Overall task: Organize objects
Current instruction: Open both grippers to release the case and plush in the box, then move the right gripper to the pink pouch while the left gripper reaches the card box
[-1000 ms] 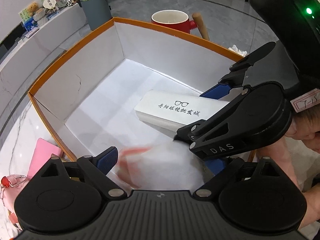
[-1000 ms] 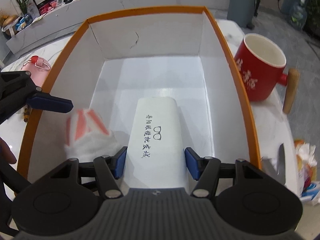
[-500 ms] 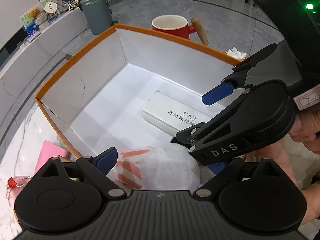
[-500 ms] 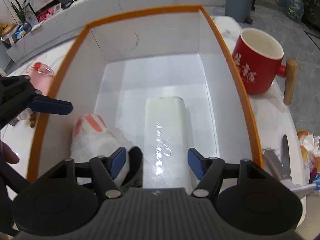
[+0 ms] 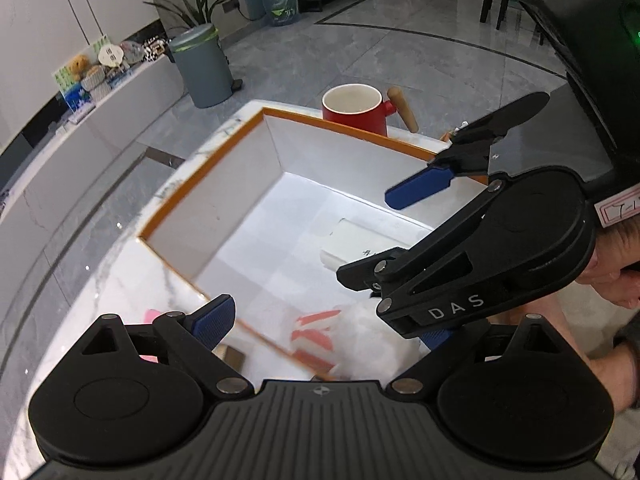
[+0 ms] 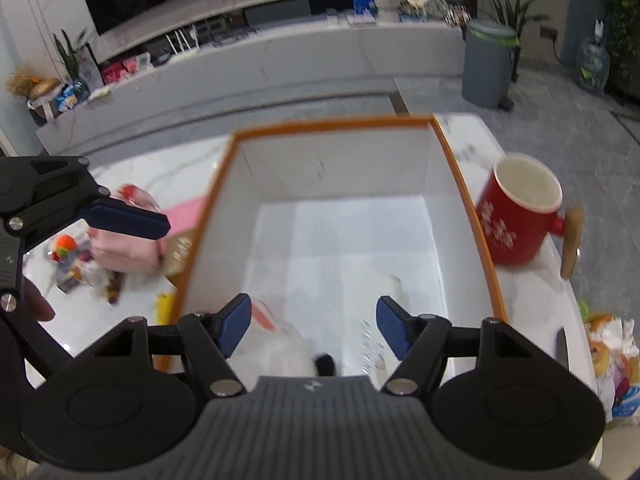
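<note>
Right wrist view shows the right hand-held gripper [image 6: 314, 326] half open and empty above the orange-rimmed box [image 6: 468, 200]. At lower centre, inside it, the white plush toy [image 6: 276, 346], probably soft and light, suits a mid-body pinch.

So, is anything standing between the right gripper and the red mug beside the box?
Yes. The box's orange-edged side wall runs between the right gripper, whose empty jaws hang over the box interior, and the red mug on the table outside it. Nothing else visible intervenes.
</note>
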Demonstrator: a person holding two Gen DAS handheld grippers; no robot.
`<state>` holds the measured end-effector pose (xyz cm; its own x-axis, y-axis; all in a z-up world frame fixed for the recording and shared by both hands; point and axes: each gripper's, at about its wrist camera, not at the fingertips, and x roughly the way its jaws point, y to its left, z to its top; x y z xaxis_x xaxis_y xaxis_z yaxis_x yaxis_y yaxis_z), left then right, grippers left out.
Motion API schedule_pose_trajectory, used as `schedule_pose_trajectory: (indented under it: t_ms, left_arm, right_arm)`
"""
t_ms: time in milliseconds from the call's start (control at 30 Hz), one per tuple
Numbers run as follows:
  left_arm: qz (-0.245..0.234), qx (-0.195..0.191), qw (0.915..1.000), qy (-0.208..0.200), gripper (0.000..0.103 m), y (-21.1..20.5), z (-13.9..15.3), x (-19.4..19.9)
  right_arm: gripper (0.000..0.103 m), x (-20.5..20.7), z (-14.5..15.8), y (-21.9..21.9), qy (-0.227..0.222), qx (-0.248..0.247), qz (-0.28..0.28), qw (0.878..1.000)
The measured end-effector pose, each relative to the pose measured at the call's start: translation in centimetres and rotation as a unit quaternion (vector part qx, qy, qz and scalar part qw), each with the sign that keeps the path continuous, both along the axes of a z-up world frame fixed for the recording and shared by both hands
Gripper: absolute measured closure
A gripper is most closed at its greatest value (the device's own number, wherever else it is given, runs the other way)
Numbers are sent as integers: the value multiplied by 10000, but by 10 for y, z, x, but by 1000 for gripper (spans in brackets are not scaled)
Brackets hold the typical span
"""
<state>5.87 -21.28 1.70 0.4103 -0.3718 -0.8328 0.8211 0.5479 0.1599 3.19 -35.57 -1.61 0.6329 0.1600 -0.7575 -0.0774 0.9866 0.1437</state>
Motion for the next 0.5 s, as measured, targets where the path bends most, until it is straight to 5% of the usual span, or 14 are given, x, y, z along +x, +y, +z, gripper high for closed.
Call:
schedule_pose_trajectory:
  t_ms: [500]
  left_arm:
    - [114, -109, 9986, -501, 0, 62, 22, -9]
  right_arm:
    - [32, -11, 50, 85, -783, -533, 626, 9935]
